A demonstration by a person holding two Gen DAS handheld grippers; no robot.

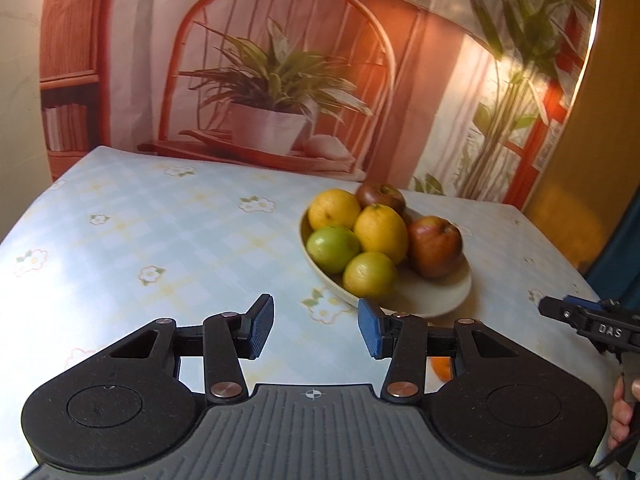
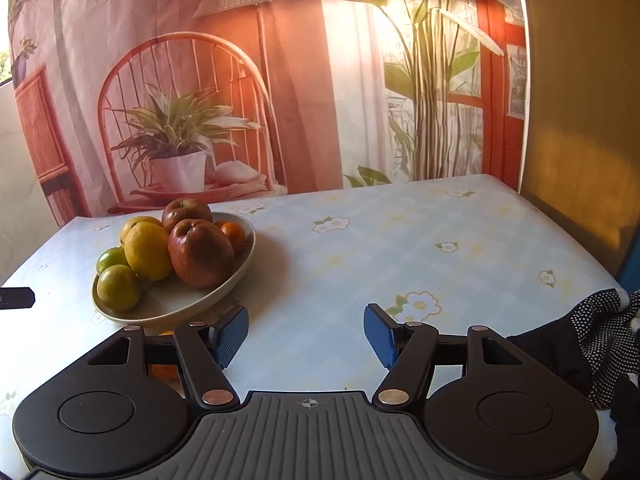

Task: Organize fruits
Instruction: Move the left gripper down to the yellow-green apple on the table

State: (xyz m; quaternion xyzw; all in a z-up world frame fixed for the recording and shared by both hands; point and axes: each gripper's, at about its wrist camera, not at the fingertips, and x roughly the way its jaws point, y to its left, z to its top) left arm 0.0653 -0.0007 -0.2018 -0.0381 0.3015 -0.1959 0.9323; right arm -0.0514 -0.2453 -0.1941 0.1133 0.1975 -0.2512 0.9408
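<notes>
Fruit sits heaped in the bowl (image 1: pixel 436 300) on the counter (image 1: pixel 160 232); one small orange (image 1: pixel 440 368) lies outside it, just under the bowl's near rim. Left tool (image 1: pixel 316 328), jaws spread and empty, has the bowl ahead-right. Right tool (image 2: pixel 306 334), also spread and empty, has the bowl ahead-left. The stray orange shows behind each tool's inner linkage; which is nearer I cannot tell.

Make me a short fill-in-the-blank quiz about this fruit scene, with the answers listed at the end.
1. The fruits are piled in a shallow ____ on the floral tablecloth.
2. The number of red apples in the pile is ____.
3. The left claw and the right claw both stand ____, holding nothing.

Missing words: bowl; two; open
</notes>
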